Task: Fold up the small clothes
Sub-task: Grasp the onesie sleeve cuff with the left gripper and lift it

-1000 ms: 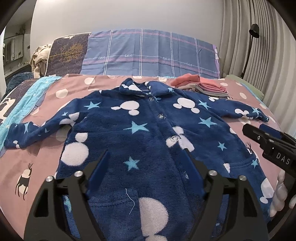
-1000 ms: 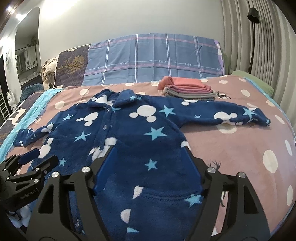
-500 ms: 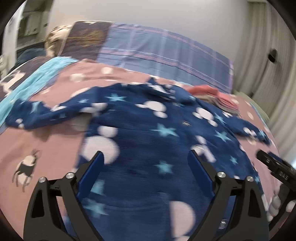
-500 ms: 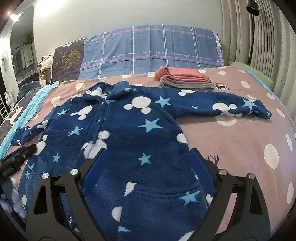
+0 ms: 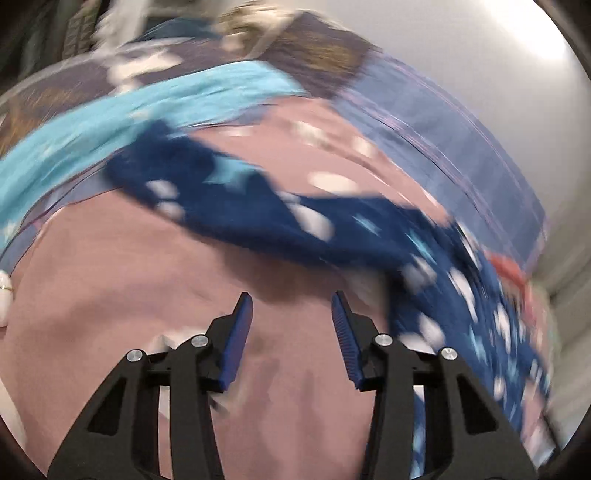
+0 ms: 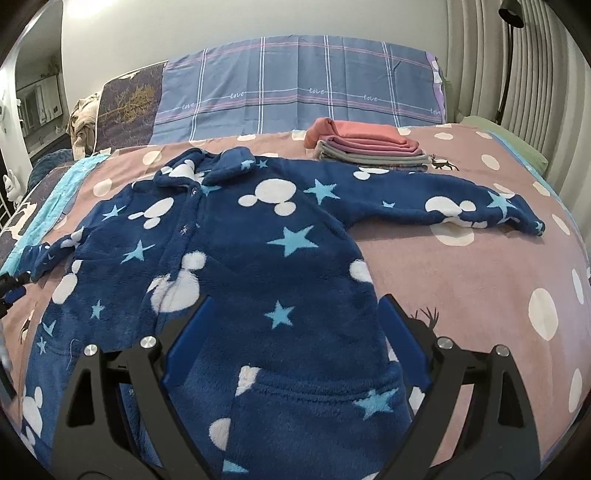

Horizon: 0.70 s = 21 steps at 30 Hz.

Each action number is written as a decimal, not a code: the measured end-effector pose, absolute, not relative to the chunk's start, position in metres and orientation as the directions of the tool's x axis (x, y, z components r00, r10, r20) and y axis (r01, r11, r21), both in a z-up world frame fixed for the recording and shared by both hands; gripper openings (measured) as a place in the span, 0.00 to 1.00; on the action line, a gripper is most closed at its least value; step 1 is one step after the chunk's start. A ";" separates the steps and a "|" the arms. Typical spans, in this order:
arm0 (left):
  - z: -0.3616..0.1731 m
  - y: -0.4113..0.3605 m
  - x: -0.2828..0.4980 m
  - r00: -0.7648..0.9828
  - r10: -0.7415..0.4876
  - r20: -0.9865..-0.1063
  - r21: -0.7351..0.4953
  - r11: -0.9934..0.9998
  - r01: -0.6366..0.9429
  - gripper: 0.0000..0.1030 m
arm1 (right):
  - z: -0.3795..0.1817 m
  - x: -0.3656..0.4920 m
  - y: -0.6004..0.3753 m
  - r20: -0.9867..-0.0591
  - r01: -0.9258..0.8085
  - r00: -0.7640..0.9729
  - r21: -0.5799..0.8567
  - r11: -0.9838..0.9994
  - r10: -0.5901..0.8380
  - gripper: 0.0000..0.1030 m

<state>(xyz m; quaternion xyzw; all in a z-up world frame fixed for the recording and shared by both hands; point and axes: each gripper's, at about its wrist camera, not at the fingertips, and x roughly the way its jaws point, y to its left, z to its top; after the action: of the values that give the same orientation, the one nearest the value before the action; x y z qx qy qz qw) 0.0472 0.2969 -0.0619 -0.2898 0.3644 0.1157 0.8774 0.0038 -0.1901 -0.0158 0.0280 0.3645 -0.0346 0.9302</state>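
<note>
A navy fleece jacket [image 6: 258, 243] with white mouse heads and blue stars lies spread flat on the pink dotted bedspread [image 6: 480, 280], both sleeves out. My right gripper [image 6: 291, 306] is open and empty, low over the jacket's lower right part. My left gripper [image 5: 291, 299] is open and empty over bare bedspread [image 5: 147, 277], just short of the jacket's left sleeve [image 5: 236, 206]. The left wrist view is blurred by motion. The tip of the left gripper shows at the far left edge of the right wrist view [image 6: 11, 288].
A stack of folded clothes [image 6: 365, 146] sits behind the jacket near the plaid pillows [image 6: 295, 96]. A light blue blanket [image 5: 110, 122] lies along the bed's left side. Curtains and a lamp [image 6: 513, 14] stand to the right.
My left gripper has swung left off the jacket body towards the left sleeve, its view now blurred. My right gripper has moved slightly forward over the jacket.
</note>
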 end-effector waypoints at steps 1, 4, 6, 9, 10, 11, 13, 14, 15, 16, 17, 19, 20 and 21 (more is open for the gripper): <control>-0.065 0.314 0.050 0.705 0.002 -0.709 -0.445 0.774 -0.450 0.45 | -0.015 0.005 -0.189 -0.678 0.085 0.733 0.017 0.996 -0.051 0.88; -0.073 0.362 0.062 0.667 0.103 -0.738 -0.421 0.703 -0.574 0.47 | -0.013 0.008 -0.188 -0.676 0.087 0.734 -0.003 0.996 -0.066 0.88; -0.080 0.386 0.073 0.634 0.128 -0.763 -0.416 0.653 -0.633 0.51 | -0.014 0.012 -0.188 -0.679 0.085 0.731 -0.014 0.996 -0.072 0.88; -0.092 0.408 0.091 0.623 0.115 -0.774 -0.447 0.599 -0.665 0.59 | -0.015 0.020 -0.188 -0.683 0.087 0.725 -0.033 0.996 -0.086 0.88; -0.094 0.413 0.099 0.624 0.133 -0.770 -0.445 0.589 -0.675 0.60 | -0.016 0.024 -0.188 -0.687 0.088 0.720 -0.043 0.995 -0.093 0.88; -0.094 0.418 0.105 0.623 0.146 -0.768 -0.444 0.581 -0.683 0.60 | -0.016 0.028 -0.188 -0.691 0.090 0.716 -0.051 0.995 -0.101 0.88; -0.095 0.424 0.113 0.633 0.160 -0.757 -0.459 0.559 -0.690 0.59 | -0.015 0.037 -0.186 -0.695 0.087 0.711 -0.064 0.994 -0.107 0.88; -0.095 0.428 0.117 0.655 0.153 -0.740 -0.487 0.549 -0.679 0.52 | -0.014 0.040 -0.184 -0.695 0.084 0.711 -0.068 0.994 -0.107 0.88; -0.096 0.430 0.120 0.680 0.132 -0.722 -0.514 0.555 -0.654 0.16 | -0.013 0.043 -0.182 -0.691 0.077 0.715 -0.077 0.994 -0.109 0.88; -0.098 0.432 0.125 0.696 0.092 -0.712 -0.539 0.563 -0.626 0.06 | -0.012 0.045 -0.179 -0.687 0.068 0.718 -0.089 0.994 -0.111 0.88; -0.098 0.433 0.128 0.704 0.080 -0.706 -0.555 0.556 -0.619 0.06 | -0.011 0.046 -0.177 -0.685 0.059 0.720 -0.099 0.993 -0.111 0.88; -0.086 0.429 0.129 0.728 0.085 -0.680 -0.568 0.566 -0.597 0.06 | -0.011 0.049 -0.171 -0.678 0.028 0.726 -0.134 0.991 -0.112 0.88; -0.075 0.424 0.131 0.749 0.085 -0.657 -0.574 0.588 -0.570 0.06 | -0.011 0.050 -0.168 -0.676 0.020 0.728 -0.147 0.989 -0.115 0.88; -0.063 0.418 0.134 0.765 0.085 -0.638 -0.575 0.609 -0.546 0.06 | -0.012 0.052 -0.166 -0.673 0.011 0.729 -0.165 0.986 -0.121 0.88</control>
<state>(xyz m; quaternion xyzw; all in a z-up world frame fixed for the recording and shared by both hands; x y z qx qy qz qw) 0.1341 0.4184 -0.0633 -0.4012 0.2878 0.1856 0.8496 0.0519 -0.1656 -0.0117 -0.0750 0.3662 -0.0354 0.9268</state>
